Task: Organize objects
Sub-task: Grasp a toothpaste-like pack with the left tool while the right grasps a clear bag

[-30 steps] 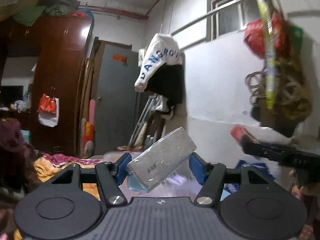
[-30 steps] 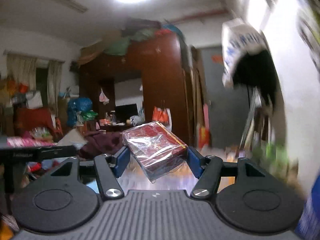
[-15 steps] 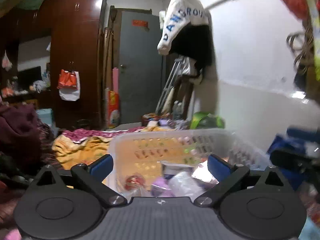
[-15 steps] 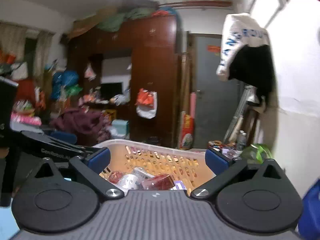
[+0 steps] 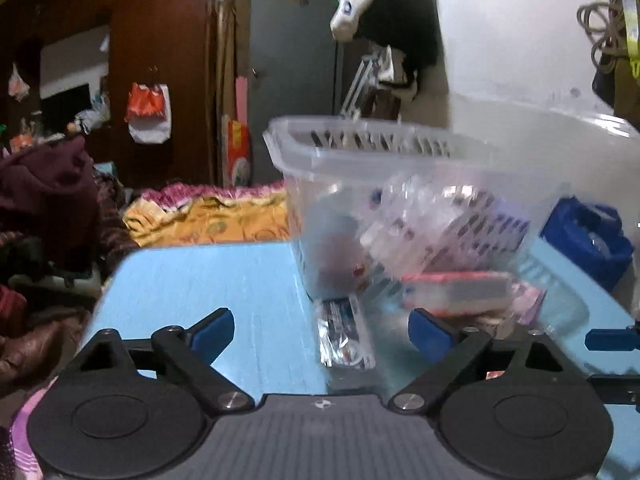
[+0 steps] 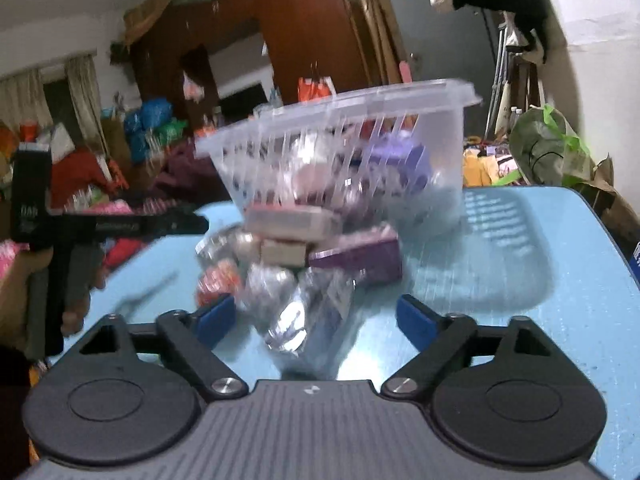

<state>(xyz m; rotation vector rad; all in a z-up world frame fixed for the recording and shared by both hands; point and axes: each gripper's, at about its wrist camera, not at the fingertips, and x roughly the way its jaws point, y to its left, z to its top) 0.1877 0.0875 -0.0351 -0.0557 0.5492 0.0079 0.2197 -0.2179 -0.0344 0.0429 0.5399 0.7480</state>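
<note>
A clear slotted plastic basket stands on the blue table, holding several wrapped boxes and packets; it also shows in the right wrist view. A silver packet lies on the table before my left gripper, which is open and empty. My right gripper is open and empty, just short of a pile of packets: a silver one, a purple box and a pink box. The left gripper's body shows at the left of the right wrist view.
The table's right edge and left edge are near. Clothes and bedding lie behind. A blue bag sits at the right. A green bag stands past the table.
One second ago each gripper was shut on a wrapped box held high. Both opened over the basket and have dropped low to table level in front of it. Both are empty.
</note>
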